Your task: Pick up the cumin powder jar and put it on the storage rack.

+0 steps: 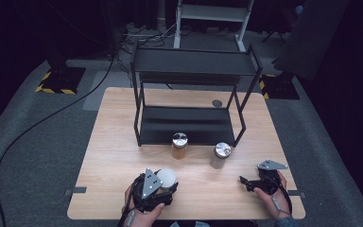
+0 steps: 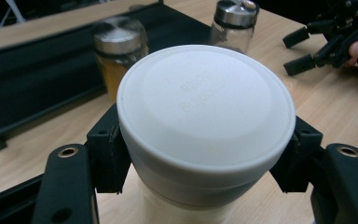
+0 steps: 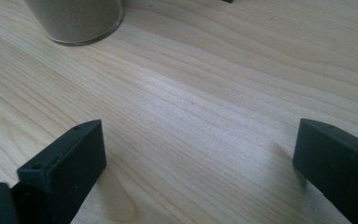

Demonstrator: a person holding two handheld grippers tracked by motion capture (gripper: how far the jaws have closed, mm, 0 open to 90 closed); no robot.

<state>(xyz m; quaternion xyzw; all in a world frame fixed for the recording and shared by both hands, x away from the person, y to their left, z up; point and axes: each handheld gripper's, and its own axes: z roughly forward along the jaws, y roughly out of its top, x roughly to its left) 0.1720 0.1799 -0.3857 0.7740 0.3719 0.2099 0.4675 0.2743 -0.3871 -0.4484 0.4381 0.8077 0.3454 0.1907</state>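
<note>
Jaws clamp tight on the white jar point(image 2: 205, 126) — the left gripper point(image 2: 200, 163) has it squeezed from both sides just under the wide lid, black pads pressing into the jar's body. In the high view the left gripper point(image 1: 157, 187) sits near the front edge of the table point(image 1: 113, 156), left of centre, the jar's pale lid point(image 1: 166, 178) peeking out beside the grey plate, and the left hand point(image 1: 142, 215) wraps the gripper body from below. Whether the jar's base touches the wood or hangs just off it cannot be told.

Moving outward: beyond the white jar stands an amber jar point(image 1: 179, 145) with a shiny metal lid, right at the front lip of the black rack point(image 1: 189, 125). In the left gripper view that amber jar point(image 2: 121, 51) shows blurred behind the white lid. To its right, apart from it, stands a second jar point(image 1: 221, 155) with a metal lid and greyish contents, out on the bare wood.

Over on the right, the right gripper point(image 1: 249, 182) rests low near the front right of the table, held in the right hand point(image 1: 272, 189). Its jaws stand wide apart with nothing between them but wood grain. In the right gripper view the greyish jar's base point(image 3: 77, 18) sits ahead and to the left, well apart from the jaws.
</note>
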